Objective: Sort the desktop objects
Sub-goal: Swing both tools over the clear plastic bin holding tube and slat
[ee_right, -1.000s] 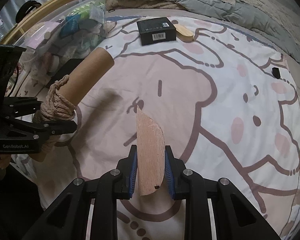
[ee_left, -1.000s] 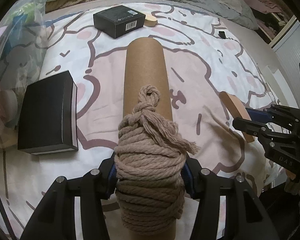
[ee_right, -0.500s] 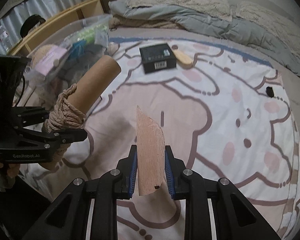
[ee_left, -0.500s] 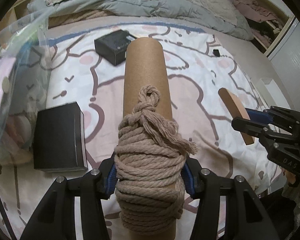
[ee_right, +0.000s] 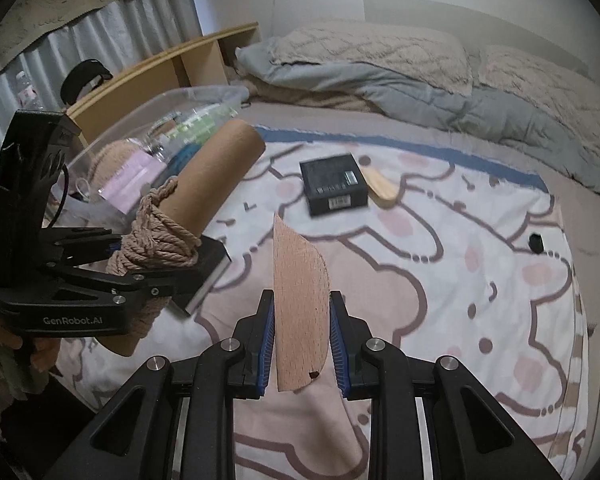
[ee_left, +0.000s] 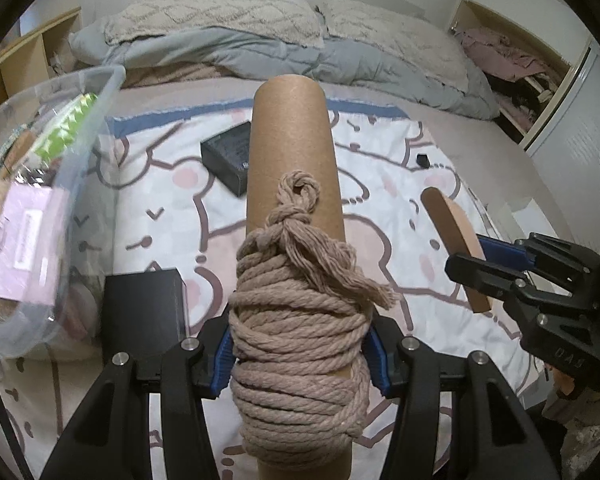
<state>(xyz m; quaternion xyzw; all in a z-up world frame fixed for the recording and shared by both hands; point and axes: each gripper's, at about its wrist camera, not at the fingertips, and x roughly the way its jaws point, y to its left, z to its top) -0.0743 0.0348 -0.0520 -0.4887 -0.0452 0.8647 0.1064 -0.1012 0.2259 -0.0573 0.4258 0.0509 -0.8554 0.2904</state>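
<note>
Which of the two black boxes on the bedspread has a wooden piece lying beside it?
The far black box, with a white label; the near black box has none.

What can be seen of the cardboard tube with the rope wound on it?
The cardboard tube is plain brown, long and round, its near half wrapped in many turns of beige twisted rope ending in a knot, a small loop and a frayed tail. The left gripper is shut on the roped part, blue pads pressing both sides. The tube is held clear of the bed, pointing forward and upward, beside the clear plastic bin.
</note>
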